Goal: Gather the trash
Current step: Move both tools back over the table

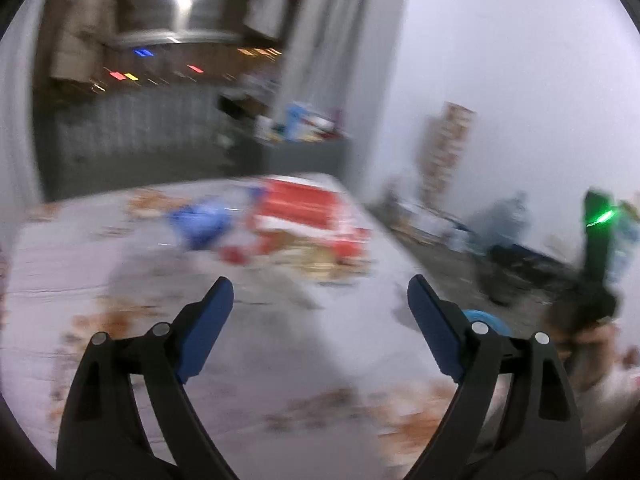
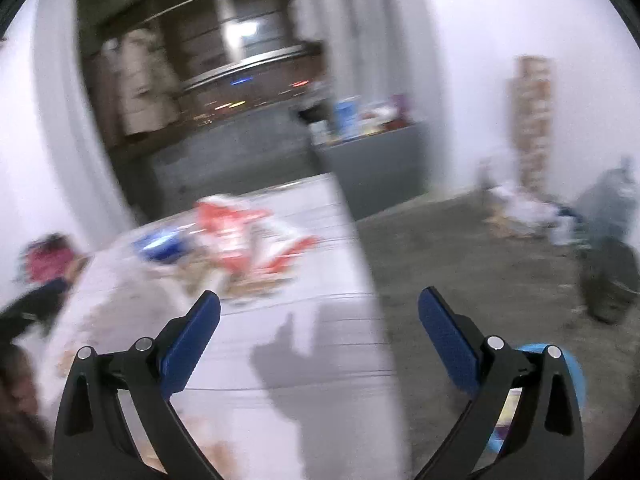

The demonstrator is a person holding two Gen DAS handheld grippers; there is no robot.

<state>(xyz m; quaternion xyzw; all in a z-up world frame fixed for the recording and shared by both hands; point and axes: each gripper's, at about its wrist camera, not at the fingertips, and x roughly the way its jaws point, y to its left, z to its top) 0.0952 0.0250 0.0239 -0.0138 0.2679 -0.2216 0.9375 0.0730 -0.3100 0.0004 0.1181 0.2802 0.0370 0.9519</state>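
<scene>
Both views are blurred by motion. A heap of trash lies at the far end of a white patterned table (image 1: 280,340): a red and white wrapper (image 1: 308,216) and a crumpled blue wrapper (image 1: 200,220) beside it. The same red and white wrapper (image 2: 240,236) and blue wrapper (image 2: 160,246) show in the right wrist view. My left gripper (image 1: 320,290) hangs open above the table, short of the heap, nothing between its blue pads. My right gripper (image 2: 320,306) is open and empty too, over the table's right edge (image 2: 360,280). A blue rim (image 2: 576,376), perhaps a bin, sits low behind its right finger.
A grey counter (image 1: 304,152) with boxes and bottles stands behind the table. A tall stack of boxes (image 1: 446,148) leans at the white wall. Bags and clutter (image 2: 528,212) lie on the grey floor at the right. A person's arm and the other gripper (image 1: 596,248) are at the right.
</scene>
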